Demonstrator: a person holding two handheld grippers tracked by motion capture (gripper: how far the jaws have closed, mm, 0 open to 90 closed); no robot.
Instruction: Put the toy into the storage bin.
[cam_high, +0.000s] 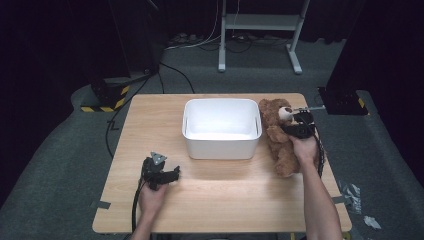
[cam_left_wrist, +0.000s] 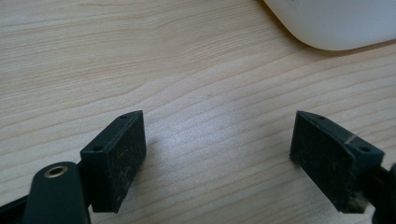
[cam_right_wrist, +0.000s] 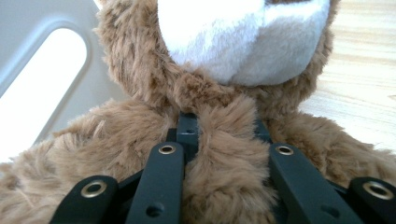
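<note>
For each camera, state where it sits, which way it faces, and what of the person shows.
High view: above the person's side, facing forward and down on the light wooden table; both forearms, left gripper, right gripper.
Left gripper view: on that gripper, facing tabletop; open jaws.
Right gripper view: along jaws pinching the brown plush teddy bear.
All share the white plastic bin.

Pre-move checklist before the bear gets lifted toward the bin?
1. Right gripper pinching the teddy bear at the chest, below the chin: ok.
2. Grip depth: only a fold of plush sits between the jaws; security under lift: cannot tell.
3. White bin interior free: ok.
4. Bear clear of the bin wall: not ok, it lies against the bin's right side.
5. Left gripper open over the table, out of the path: ok.
</note>
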